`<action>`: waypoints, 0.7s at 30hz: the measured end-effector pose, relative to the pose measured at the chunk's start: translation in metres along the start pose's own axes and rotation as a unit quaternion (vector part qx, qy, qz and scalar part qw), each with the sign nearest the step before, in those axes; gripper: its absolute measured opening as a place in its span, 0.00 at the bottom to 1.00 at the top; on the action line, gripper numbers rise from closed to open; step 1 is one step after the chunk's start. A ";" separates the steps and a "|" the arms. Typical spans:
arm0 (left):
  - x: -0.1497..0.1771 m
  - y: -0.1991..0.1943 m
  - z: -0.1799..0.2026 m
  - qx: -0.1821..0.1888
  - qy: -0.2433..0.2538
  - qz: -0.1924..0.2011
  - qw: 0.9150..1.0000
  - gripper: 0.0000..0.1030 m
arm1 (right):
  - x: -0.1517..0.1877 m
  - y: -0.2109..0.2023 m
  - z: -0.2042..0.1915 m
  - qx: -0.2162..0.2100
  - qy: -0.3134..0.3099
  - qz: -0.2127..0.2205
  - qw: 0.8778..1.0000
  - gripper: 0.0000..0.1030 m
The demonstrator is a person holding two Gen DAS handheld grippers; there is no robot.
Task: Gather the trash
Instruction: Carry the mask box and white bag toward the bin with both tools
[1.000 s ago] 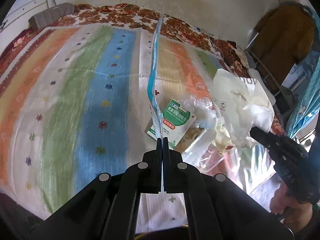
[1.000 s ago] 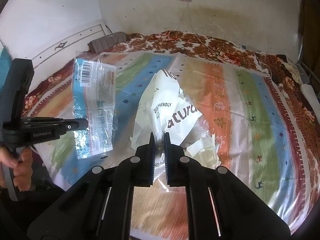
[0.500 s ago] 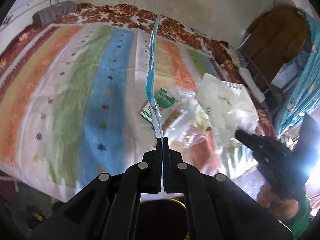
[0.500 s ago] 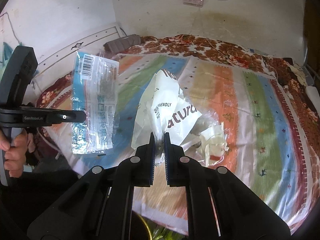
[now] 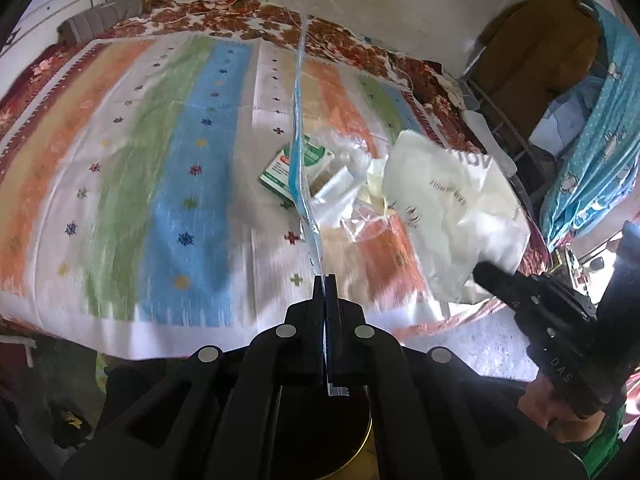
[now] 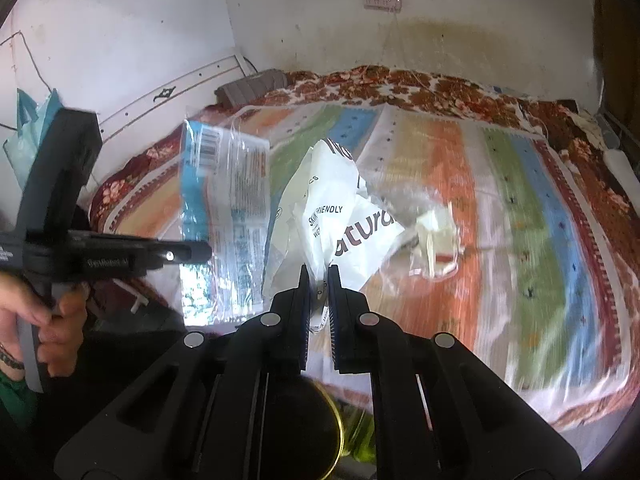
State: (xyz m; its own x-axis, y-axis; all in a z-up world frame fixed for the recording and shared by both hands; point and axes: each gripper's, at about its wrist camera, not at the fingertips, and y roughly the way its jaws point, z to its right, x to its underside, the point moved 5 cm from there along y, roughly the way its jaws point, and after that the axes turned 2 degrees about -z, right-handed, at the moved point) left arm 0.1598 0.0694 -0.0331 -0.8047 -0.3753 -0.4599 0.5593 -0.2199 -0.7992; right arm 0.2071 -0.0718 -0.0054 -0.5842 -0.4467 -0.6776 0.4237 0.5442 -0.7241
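While the left tool [image 5: 325, 280] grips the blue wrapper [image 6: 224, 216] and the right tool [image 6: 318, 276] pinches the white bag [image 6: 340, 216], both above the bed [image 5: 160, 140], we advise releasing only over the dark bin [image 6: 304, 428].

Both grippers now sit back past the bed's [image 5: 168, 312] near edge. The clear blue wrapper [image 6: 224, 216] and the white bag [image 6: 340, 216] hang farther from the remaining litter, and a round dark bin [image 6: 304, 432] shows below.

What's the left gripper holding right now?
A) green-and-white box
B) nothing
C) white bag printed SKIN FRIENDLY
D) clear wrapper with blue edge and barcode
D: the left gripper is shut on the clear wrapper; the green-and-white box lies on the bedspread.
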 end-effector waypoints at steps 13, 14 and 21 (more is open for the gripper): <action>0.066 0.006 -0.016 -0.039 -0.007 -0.041 0.998 0.00 | 0.058 -0.002 -0.020 -0.025 0.009 -0.047 0.999 0.07; 0.069 0.007 -0.017 -0.042 -0.009 -0.044 0.998 0.00 | 0.063 -0.001 -0.022 -0.023 0.008 -0.051 0.998 0.07; 0.093 0.016 -0.017 -0.046 -0.016 -0.065 0.997 0.00 | 0.087 0.006 -0.027 -0.022 0.014 -0.074 0.997 0.07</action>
State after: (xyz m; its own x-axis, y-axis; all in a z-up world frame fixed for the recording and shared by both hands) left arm 0.0910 0.0460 -0.0953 -0.8621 -0.3773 -0.3382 0.4285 -0.1867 -0.8840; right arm 0.1405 -0.0886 -0.0652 -0.6573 -0.5044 -0.5600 0.3016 0.5049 -0.8088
